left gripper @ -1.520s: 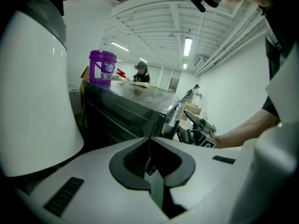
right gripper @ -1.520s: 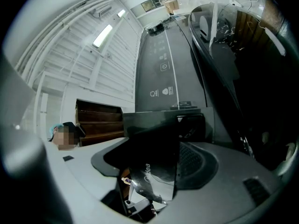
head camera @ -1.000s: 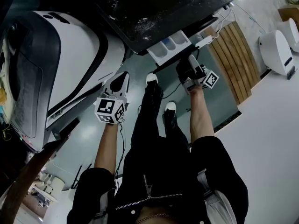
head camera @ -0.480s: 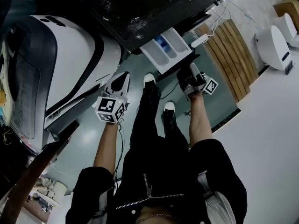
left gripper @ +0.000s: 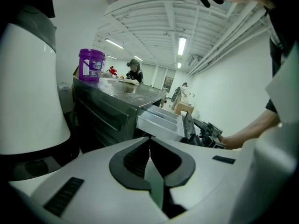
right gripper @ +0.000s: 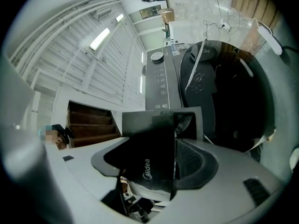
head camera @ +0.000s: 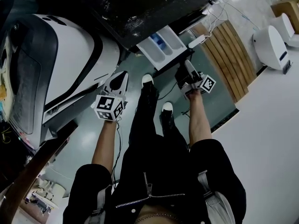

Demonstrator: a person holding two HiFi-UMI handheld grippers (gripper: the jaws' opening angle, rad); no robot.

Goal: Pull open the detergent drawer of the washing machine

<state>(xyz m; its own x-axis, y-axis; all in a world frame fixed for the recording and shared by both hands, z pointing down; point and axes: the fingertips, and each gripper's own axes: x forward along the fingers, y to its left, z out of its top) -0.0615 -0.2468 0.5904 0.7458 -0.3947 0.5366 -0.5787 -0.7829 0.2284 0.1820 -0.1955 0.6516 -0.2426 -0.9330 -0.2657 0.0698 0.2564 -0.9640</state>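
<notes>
- The dark grey washing machine, with a speckled top, is seen at the upper middle of the head view.
- Its white plastic detergent drawer is drawn far out of the machine's front, toward the person.
- The drawer is judged light and stiff, and it is probably guided on rails. It is best held by its thin dark front panel and pulled straight.
- This panel is pinched by the right hand-held gripper, with the jaws set wide.
- The left hand-held gripper is pressed together, empty, and kept well apart from the drawer.
</notes>
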